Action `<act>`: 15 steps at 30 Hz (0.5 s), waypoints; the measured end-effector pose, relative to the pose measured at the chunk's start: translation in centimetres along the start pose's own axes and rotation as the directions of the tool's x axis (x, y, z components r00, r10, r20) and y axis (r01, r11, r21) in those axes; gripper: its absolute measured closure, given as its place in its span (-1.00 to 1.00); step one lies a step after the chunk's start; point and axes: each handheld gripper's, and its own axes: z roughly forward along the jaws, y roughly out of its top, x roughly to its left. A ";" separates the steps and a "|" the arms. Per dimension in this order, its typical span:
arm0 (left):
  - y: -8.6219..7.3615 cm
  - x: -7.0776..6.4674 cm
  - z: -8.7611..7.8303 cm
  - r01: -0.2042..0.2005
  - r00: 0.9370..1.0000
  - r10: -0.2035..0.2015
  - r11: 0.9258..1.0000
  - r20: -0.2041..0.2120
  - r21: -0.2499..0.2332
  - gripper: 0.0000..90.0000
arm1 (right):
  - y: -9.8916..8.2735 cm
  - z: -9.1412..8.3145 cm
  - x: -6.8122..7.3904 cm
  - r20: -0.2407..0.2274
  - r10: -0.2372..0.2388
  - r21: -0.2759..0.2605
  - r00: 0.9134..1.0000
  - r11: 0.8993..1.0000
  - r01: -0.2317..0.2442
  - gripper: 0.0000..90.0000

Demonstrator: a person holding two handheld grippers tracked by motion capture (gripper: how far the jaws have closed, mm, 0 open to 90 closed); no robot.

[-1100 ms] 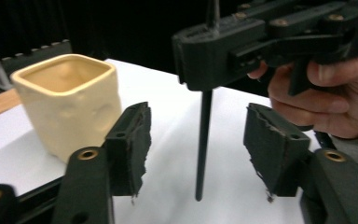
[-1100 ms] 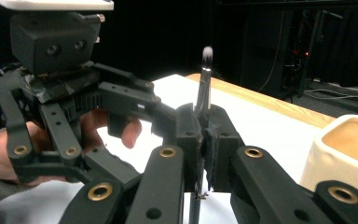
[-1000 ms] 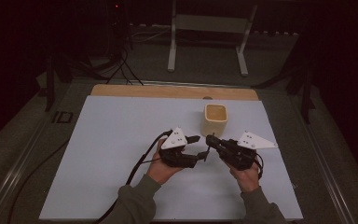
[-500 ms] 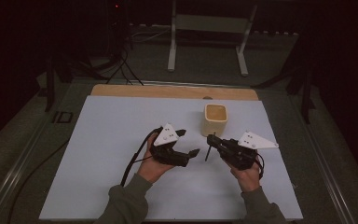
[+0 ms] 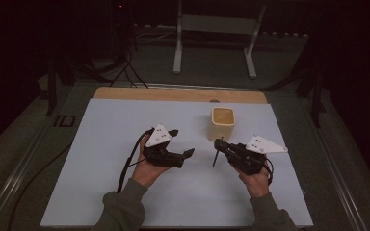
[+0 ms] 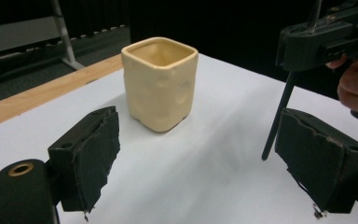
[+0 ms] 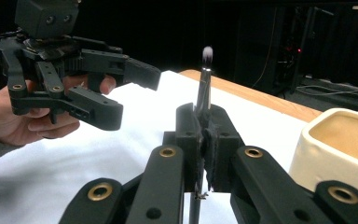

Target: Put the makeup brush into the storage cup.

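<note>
Brush [image 7: 204, 79], probably a makeup one, clamped upright in right tongs [image 7: 204, 140]; left tongs [image 5: 182, 143] just opened, empty, nearby.

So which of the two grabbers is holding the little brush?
The right gripper, the one near the cream cup. Its jaws are pinched shut on the brush, while the left gripper has its jaws wide apart with nothing between them.

Both forearms reach in from the near edge of the table, each hand gripping a black two-jaw gripper, the pair held near each other and apart. The left gripper [image 5: 182, 143] points toward the right one, its jaws having just been opening, nothing between them (pads well apart). The right gripper [image 5: 218, 143] has its jaws clamped on a thin brush [image 7: 205, 79].
</note>
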 end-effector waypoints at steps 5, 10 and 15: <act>-0.3 0.4 -0.8 0.002 1.000 -0.002 1.000 -0.016 0.006 -0.67 | 0.1 -0.3 -0.3 0.009 -0.001 -0.001 1.000 1.000 0.001 0.90; -0.5 0.9 -1.6 0.012 0.999 -0.012 1.000 -0.033 -0.004 -0.67 | 0.5 -0.4 -0.4 0.010 -0.004 -0.006 1.000 1.000 0.004 0.89; -0.6 1.2 -2.3 0.012 0.999 -0.013 1.000 -0.048 -0.007 -0.68 | 1.0 -0.3 -0.4 0.011 -0.017 -0.005 1.000 1.000 0.017 0.89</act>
